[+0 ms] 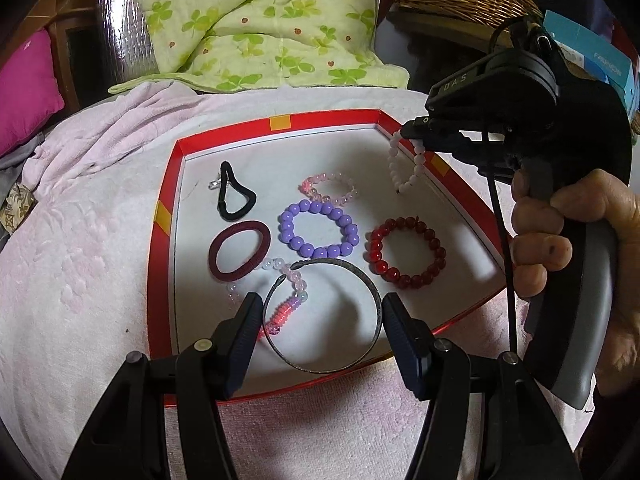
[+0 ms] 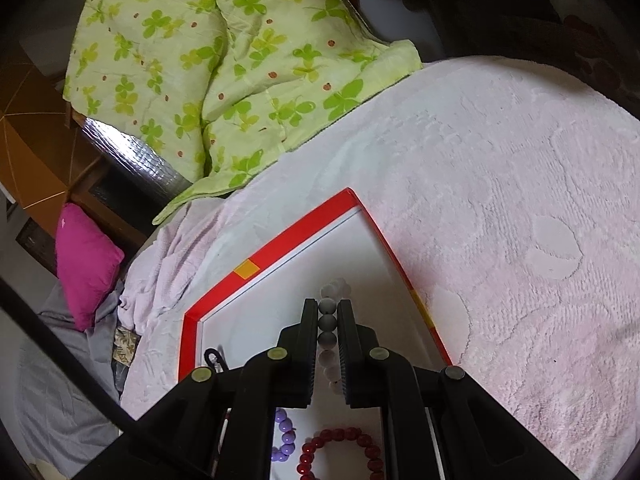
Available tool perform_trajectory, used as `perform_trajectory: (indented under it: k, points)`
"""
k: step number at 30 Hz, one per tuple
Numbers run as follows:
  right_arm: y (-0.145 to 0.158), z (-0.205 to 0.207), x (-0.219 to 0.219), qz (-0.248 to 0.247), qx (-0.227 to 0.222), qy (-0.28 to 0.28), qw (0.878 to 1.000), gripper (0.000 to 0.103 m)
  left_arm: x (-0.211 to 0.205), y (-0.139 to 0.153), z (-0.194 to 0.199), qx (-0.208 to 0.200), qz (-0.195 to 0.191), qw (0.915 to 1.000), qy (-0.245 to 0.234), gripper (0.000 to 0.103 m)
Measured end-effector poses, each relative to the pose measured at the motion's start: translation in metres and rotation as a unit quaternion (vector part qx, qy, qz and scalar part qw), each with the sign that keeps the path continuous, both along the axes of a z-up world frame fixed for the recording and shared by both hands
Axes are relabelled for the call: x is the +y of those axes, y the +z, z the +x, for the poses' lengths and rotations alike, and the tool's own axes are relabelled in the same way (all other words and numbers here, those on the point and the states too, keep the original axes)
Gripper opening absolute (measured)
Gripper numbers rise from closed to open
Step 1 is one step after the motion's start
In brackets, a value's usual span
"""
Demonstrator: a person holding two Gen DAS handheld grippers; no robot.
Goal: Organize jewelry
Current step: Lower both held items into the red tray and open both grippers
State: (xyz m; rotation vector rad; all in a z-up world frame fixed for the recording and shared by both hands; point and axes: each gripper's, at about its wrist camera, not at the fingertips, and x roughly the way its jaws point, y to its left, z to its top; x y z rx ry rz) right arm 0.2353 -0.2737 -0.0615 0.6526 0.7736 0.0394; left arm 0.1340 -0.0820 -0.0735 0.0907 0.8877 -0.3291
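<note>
Over the tray's far right corner: our right gripper [image 2: 328, 328] is clamped on the white bead bracelet [image 1: 406, 162], dangling above the red tray [image 1: 160, 240].
Left gripper [image 1: 318, 320]: jaws apart around the metal bangle [image 1: 376, 300]; whether they touch it, we cannot tell.

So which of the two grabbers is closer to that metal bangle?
Left. The left gripper has its fingers on either side of the metal bangle, close beside its rim. The right gripper is up at the tray's far corner, shut on a white bead bracelet.
</note>
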Motion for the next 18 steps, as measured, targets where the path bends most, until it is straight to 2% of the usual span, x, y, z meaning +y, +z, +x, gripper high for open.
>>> perform_trajectory:
  k: [11, 13, 15, 18]
  points:
    - [-0.001, -0.003, 0.000, -0.023, 0.027, -0.004, 0.999, 0.014, 0.005, 0.003, 0.000, 0.010, -0.014, 0.9998, 0.000, 0.064]
    - [0.002, -0.007, -0.003, -0.025, 0.029, -0.005, 0.999, 0.023, 0.006, 0.006, -0.003, 0.005, -0.013, 0.9999, 0.000, 0.064]
    - [0.005, -0.013, -0.005, -0.021, 0.027, -0.010, 0.999, 0.044, 0.008, 0.008, -0.006, 0.000, -0.011, 0.9999, 0.001, 0.064]
    - [0.014, -0.026, -0.007, -0.035, 0.020, -0.012, 0.999, 0.049, 0.015, 0.011, -0.010, -0.004, -0.009, 0.9999, 0.008, 0.065]
